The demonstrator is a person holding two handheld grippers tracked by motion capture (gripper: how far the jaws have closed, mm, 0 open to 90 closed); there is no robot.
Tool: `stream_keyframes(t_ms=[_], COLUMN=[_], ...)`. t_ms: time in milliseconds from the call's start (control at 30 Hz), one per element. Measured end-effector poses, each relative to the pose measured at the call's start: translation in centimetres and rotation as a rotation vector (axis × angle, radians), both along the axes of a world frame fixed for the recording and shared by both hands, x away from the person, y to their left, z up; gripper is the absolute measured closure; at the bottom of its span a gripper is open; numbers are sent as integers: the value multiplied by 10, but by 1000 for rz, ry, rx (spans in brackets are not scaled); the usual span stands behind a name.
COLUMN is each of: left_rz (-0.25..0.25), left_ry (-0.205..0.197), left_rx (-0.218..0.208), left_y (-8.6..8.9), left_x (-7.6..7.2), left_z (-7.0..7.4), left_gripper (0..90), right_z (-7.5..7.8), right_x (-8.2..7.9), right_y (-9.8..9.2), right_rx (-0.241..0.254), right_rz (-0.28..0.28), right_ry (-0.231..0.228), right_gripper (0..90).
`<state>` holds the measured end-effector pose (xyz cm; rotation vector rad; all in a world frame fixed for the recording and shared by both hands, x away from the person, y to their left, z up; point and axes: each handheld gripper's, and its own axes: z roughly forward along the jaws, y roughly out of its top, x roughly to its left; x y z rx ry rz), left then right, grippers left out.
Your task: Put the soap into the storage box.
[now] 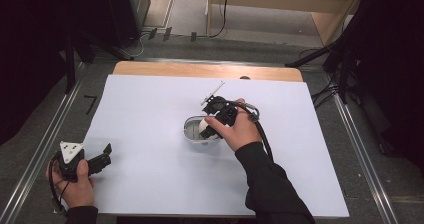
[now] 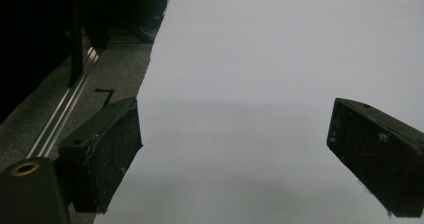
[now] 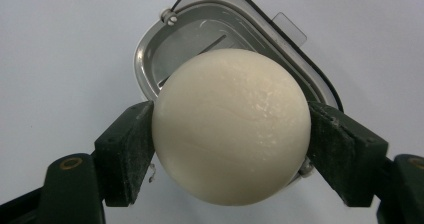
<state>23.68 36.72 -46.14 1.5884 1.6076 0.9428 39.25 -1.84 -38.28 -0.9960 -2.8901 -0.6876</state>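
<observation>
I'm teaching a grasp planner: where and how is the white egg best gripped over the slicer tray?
Grip the egg across its widest middle, one pad on each side, coming from above as the right gripper does: the round sides leave no flat face, and the slicer tray lies below.

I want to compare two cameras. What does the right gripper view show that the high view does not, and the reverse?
Right gripper view: the right tongs shut on a cream egg-shaped ball, with both pads pressing its sides, directly above the open metal container.
High view: the left tongs, open and holding nothing, near the table's left edge, plus the floor around.
Both: ball, container, white tabletop.
</observation>
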Motion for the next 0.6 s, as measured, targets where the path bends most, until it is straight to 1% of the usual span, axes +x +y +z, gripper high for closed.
stream_keyframes(t_ms=[433,600], left_rz=[3,1], left_ry=[1,2], left_rx=[0,0], left_y=[0,0], left_x=[0,0], left_z=[0,0], left_gripper=[77,77], right_z=[-9,-11], right_x=[3,4], right_y=[9,11], right_rx=[-1,-5], right_rz=[0,-14], right_ry=[20,23], right_gripper=[240,240])
